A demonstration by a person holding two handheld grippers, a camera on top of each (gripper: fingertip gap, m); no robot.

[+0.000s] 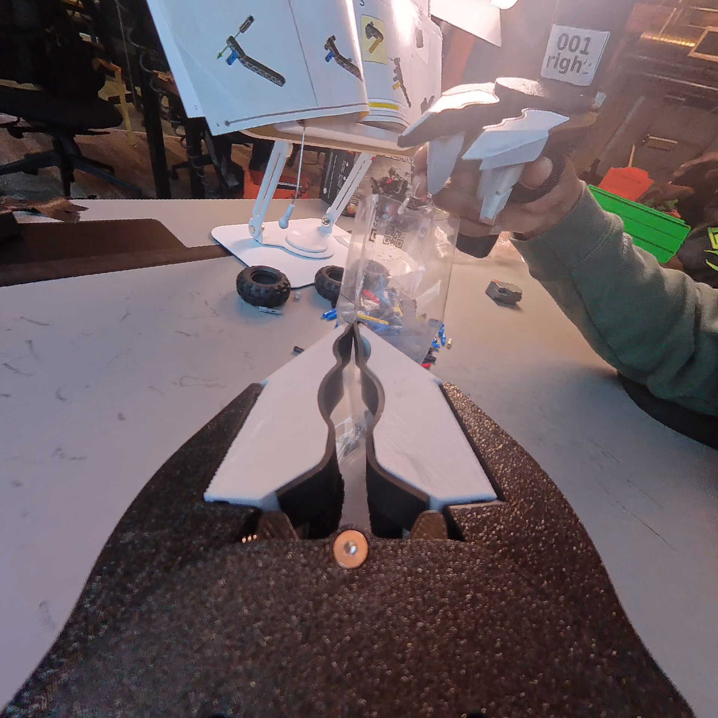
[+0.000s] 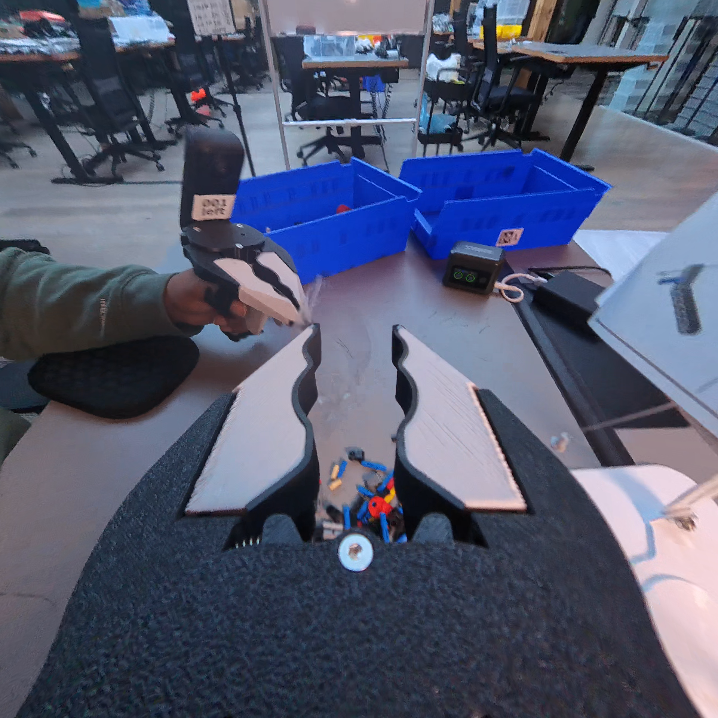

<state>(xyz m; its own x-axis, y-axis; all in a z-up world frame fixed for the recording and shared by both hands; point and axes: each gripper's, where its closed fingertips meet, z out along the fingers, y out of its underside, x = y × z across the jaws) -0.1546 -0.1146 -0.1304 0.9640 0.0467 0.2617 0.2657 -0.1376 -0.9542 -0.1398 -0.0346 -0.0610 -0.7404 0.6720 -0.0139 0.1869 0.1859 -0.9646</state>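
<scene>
Grey table (image 1: 116, 388) fills both views; two blue bins (image 2: 330, 233) upper centre of right wrist view; booklet on white stand (image 1: 272, 70) top of left wrist view; two black tyres (image 1: 263, 285) below it; left gripper (image 1: 352, 330) fingers pinched shut on corner of clear plastic bag (image 1: 400, 272), centre frame, part-full of small parts; right gripper (image 2: 355, 330) fingers spread apart, holding nothing in its own view; loose blue pins (image 2: 369, 501) on table beneath

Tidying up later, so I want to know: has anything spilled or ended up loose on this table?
Yes. Small blue, red and yellow building pieces lie scattered on the grey table beneath the clear plastic bag, which the left claw pinches. Two black toy tires also sit loose.
</scene>
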